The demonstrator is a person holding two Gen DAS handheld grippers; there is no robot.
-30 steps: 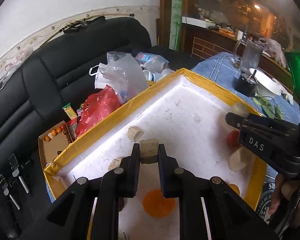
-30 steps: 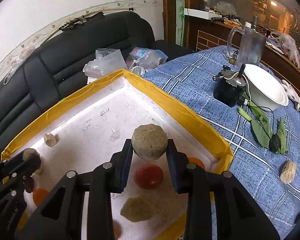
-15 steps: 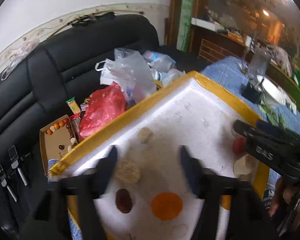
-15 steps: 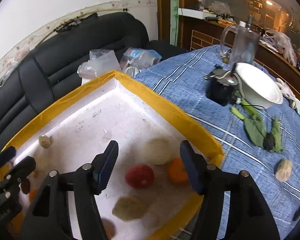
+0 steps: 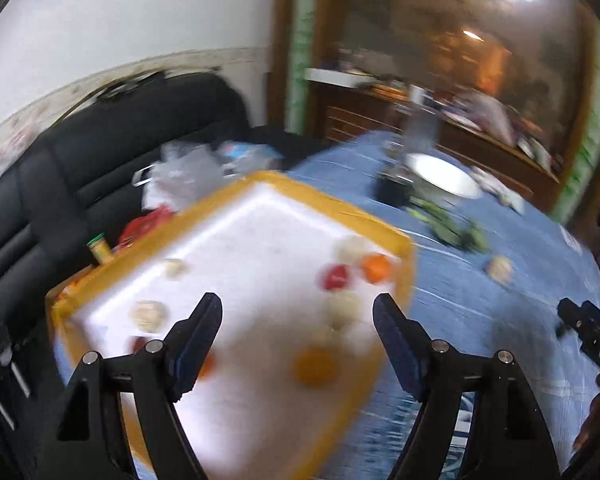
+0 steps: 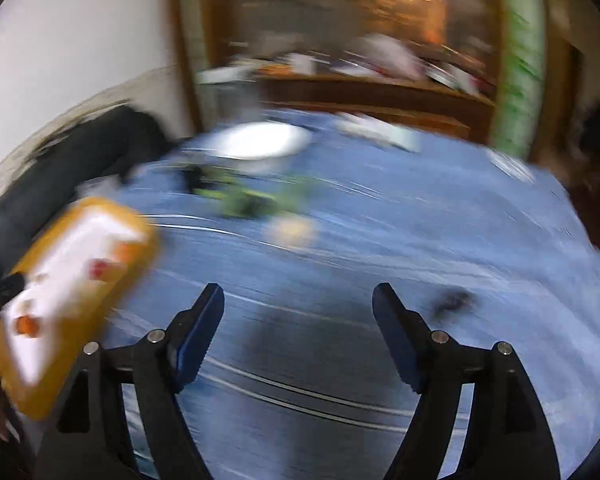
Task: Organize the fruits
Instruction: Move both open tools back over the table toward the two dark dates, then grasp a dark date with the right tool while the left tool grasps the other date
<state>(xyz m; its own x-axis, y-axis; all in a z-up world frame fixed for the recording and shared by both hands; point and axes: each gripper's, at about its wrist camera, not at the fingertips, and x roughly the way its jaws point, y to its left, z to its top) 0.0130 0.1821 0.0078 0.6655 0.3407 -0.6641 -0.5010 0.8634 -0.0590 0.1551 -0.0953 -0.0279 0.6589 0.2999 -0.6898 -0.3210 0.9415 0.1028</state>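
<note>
Both grippers hanging wide open, nothing pinched.
Left gripper [image 5: 298,310] is sitting over the yellow-rimmed tray [image 5: 405,264] of fruit; right gripper [image 6: 298,300] is hovering above the blue tablecloth [image 6: 400,240].

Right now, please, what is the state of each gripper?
Left gripper: open, holding nothing.
Right gripper: open, holding nothing.

Fruits in the tray, one out on the table

Tray [image 5: 300,194] lies left of the bowl [image 5: 440,178]; a lone, possibly fruit, lump [image 5: 499,269] sits between them, nearer.

Both tools [image 5: 298,312] [image 6: 298,304]: black arms, silver screws, seemingly blue ridged pads [image 5: 396,344].
</note>
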